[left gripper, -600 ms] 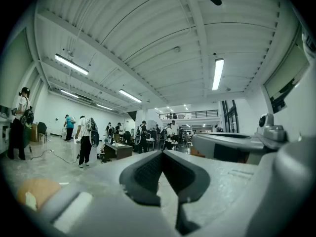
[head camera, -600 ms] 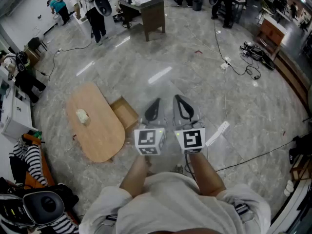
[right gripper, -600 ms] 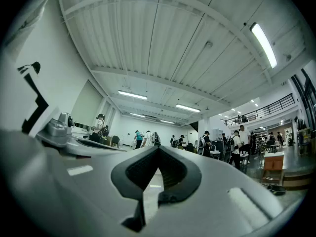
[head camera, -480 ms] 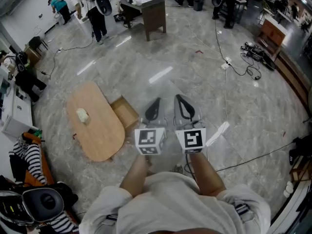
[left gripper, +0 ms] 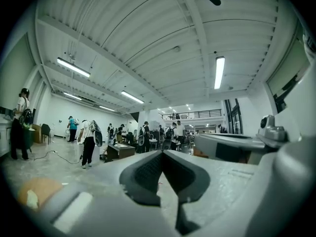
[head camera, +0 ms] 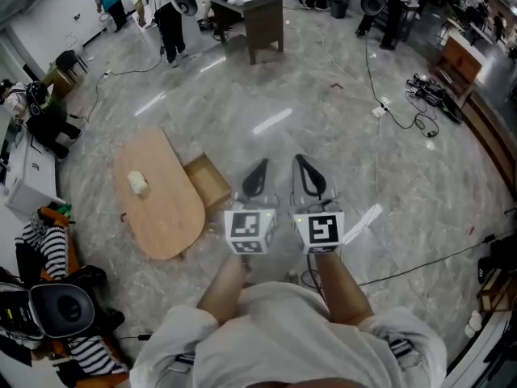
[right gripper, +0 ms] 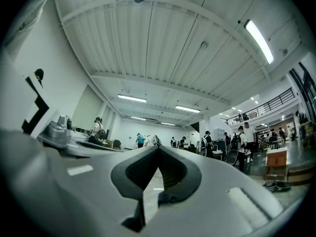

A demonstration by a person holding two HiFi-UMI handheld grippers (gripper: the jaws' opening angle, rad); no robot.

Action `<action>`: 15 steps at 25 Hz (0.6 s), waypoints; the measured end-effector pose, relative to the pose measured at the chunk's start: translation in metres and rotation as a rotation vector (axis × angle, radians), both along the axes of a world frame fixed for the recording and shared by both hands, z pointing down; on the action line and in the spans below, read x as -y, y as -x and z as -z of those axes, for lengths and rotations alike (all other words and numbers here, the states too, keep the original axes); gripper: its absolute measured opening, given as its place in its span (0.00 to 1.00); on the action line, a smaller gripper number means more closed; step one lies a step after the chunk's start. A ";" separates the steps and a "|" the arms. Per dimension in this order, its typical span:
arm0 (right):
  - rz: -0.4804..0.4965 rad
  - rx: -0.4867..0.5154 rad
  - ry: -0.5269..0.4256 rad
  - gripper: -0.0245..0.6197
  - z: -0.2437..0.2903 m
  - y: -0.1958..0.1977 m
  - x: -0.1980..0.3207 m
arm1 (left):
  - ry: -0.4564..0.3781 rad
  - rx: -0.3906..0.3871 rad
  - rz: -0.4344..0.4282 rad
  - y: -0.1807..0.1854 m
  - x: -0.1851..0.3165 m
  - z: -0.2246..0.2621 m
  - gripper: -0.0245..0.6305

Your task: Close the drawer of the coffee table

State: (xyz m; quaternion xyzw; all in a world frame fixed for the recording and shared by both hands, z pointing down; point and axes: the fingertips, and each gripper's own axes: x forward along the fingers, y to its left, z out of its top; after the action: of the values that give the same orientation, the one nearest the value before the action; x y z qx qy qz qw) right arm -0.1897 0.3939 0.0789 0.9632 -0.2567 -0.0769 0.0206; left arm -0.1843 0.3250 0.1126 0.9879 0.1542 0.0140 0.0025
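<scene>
The left gripper (head camera: 259, 169) and right gripper (head camera: 300, 162) are held closed, empty (side by side); the drawer (head camera: 208, 183) is seen open.

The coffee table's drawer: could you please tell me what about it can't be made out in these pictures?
- Head view: the drawer is too small to show its handle or contents.
- Left gripper view: the body of the left claw hides the drawer; only a bit of the table shows.
- Right gripper view: the right claw faces away, so table and drawer lie outside the frame.
</scene>
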 end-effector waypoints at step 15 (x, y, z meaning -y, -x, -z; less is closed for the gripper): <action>0.001 -0.016 0.001 0.05 -0.006 -0.032 -0.066 | 0.043 -0.007 0.049 -0.038 -0.038 -0.001 0.07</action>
State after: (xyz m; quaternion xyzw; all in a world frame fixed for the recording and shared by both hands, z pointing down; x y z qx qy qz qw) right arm -0.1577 0.4604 0.0845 0.9625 -0.2569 -0.0844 0.0231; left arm -0.1463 0.3633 0.1136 0.9912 0.1304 0.0071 0.0234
